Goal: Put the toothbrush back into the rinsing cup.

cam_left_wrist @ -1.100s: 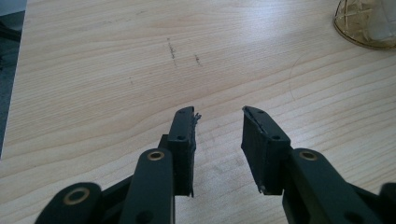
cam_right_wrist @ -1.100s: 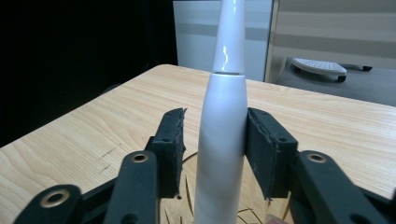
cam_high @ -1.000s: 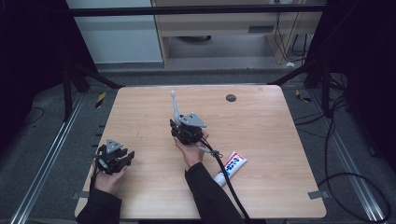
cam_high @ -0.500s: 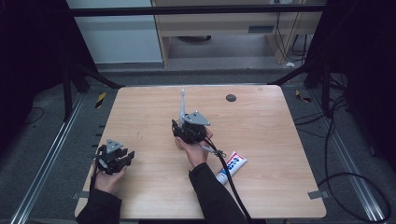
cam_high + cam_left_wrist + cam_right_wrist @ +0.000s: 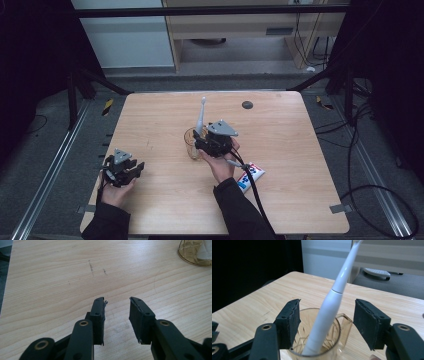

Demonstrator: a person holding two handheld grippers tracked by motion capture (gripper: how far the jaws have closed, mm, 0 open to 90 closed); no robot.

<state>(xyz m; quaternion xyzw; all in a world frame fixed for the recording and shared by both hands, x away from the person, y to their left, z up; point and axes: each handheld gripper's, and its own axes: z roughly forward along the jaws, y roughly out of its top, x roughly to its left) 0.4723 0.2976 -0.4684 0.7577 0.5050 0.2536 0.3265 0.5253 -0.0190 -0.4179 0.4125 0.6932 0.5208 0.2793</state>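
Note:
A white electric toothbrush stands tilted inside a clear amber glass mug near the table's middle. My right gripper is right behind the mug, open, with its jaws on either side of the toothbrush and not touching it. A white and blue toothpaste tube lies just right of the right forearm. My left gripper rests open near the table's front left, with bare wood between its jaws. The mug's base shows at the top right of the left gripper view.
The wooden table has a small dark round spot at the back. A black cable trails from the right gripper toward the front edge. Metal frame rails and floor cables surround the table.
The right gripper has carried the toothbrush rightward and down into the mug and let go of it. The left gripper has stayed put.

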